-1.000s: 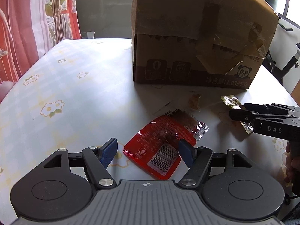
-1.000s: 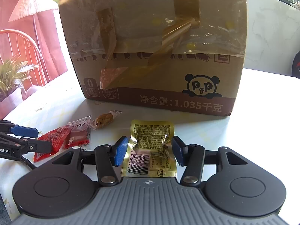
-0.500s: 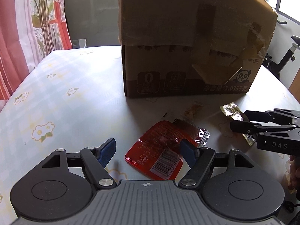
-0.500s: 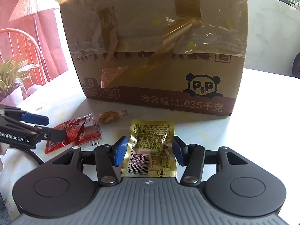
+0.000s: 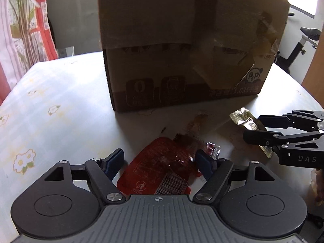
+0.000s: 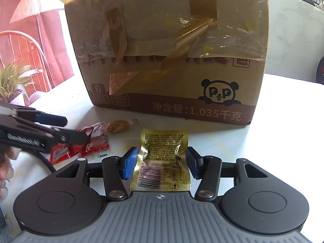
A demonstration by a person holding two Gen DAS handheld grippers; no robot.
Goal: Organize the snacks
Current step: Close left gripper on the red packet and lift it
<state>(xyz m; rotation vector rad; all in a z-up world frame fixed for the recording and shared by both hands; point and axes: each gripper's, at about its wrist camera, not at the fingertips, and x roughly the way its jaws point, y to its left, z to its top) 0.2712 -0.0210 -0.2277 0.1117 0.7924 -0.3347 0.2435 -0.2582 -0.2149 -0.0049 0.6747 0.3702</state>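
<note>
Red packet (image 5: 162,170) sits between open left gripper (image 5: 160,161) jaws; gold packet (image 6: 162,162) between open right gripper (image 6: 160,162) jaws. Pre-grasp; next, close both.

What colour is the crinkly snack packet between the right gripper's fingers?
Shiny gold foil snack packet, with a barcode; it shows best in the right wrist view.
</note>
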